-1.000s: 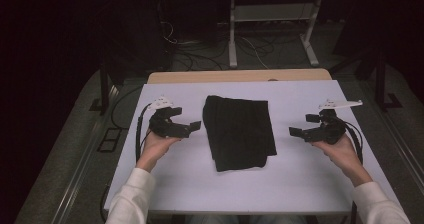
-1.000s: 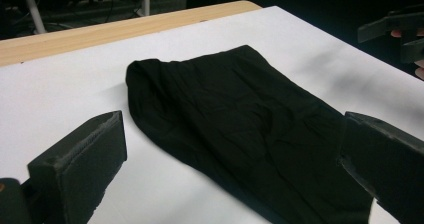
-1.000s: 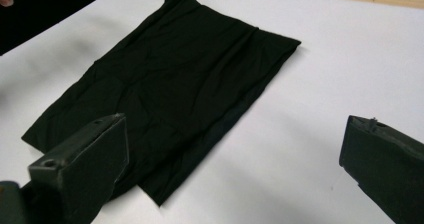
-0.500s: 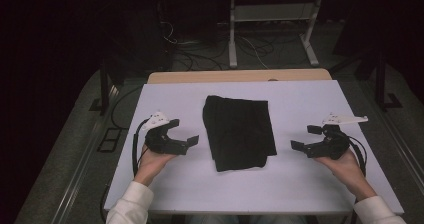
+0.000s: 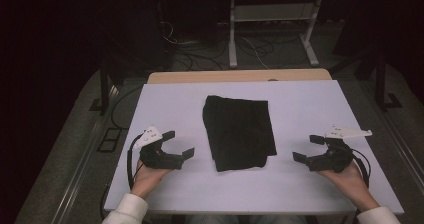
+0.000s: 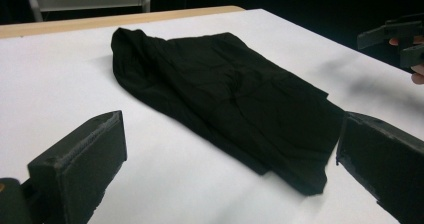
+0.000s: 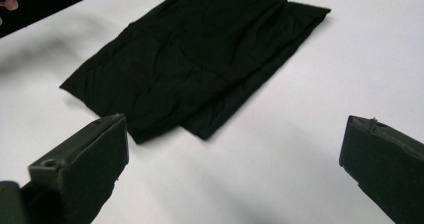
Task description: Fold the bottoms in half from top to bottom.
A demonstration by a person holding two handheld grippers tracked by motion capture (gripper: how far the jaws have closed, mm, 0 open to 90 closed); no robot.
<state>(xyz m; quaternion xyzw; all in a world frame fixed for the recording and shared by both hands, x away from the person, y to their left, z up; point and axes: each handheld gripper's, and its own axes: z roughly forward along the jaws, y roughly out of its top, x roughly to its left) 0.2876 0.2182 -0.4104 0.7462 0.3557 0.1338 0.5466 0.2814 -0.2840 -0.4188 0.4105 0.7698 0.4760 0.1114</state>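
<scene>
Black folded cloth (image 5: 239,132) lies lengthwise away from the person; both tools gape, empty.

We see a black cloth (image 5: 239,132), matt and softly creased. The tabletop (image 5: 310,104) looks smooth, matt white, with a pale wood strip (image 5: 240,76) along its far edge. The tongs' jaws look like rough matt black plastic.

Left hand-held gripper (image 5: 179,143) and right hand-held gripper (image 5: 305,147) nearer the person, jaws wider.
</scene>
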